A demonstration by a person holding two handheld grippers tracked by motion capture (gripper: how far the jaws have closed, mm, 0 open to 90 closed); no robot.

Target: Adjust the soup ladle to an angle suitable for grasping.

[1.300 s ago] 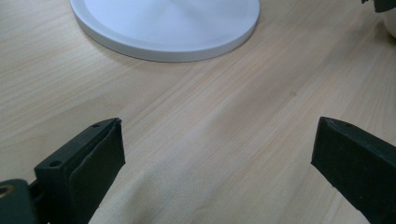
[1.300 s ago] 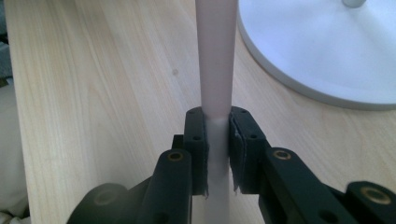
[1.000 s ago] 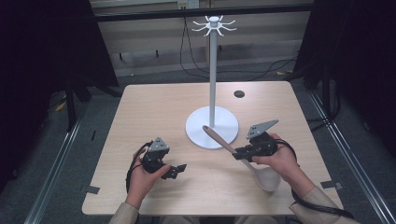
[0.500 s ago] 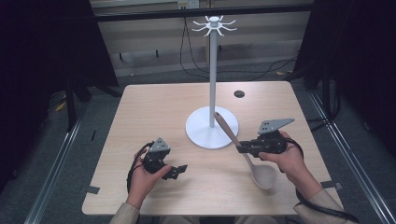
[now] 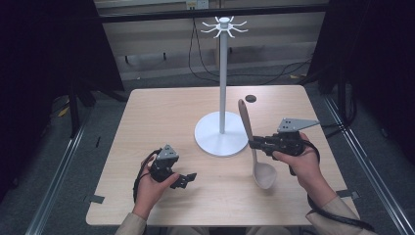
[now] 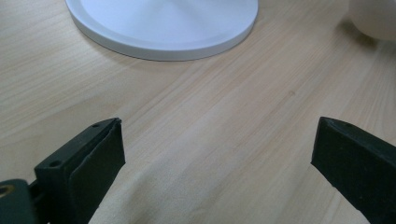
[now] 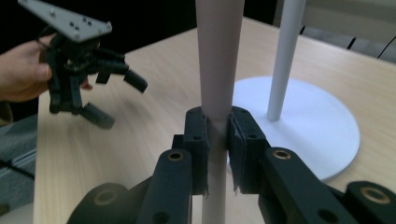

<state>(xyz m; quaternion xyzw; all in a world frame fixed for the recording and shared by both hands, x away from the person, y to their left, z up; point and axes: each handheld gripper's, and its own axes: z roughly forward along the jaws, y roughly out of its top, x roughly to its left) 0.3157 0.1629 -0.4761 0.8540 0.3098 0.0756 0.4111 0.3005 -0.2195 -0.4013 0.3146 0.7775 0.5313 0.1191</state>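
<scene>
A pale wooden spoon (image 5: 245,122) stands almost upright, handle up, with its bowl (image 5: 264,175) low by the table. My right gripper (image 5: 254,143) is shut on the handle (image 7: 219,56), mid-length, just right of the stand's base. The white hook stand (image 5: 223,73) rises from a round base (image 5: 218,139) to a crown of hooks (image 5: 224,25). My left gripper (image 5: 183,180) rests low over the table's front left and is open, with bare wood between its fingers (image 6: 88,163). It is also in the right gripper view (image 7: 123,103), open.
A small dark round disc (image 5: 250,98) lies near the table's far edge, right of the pole. The stand's base (image 6: 163,23) lies just ahead of the left gripper. The wooden table (image 5: 161,112) stands between dark curtains.
My right gripper has swung the spoon from leaning left to nearly upright and shifted a little to the right. The left gripper has stayed where it was.
</scene>
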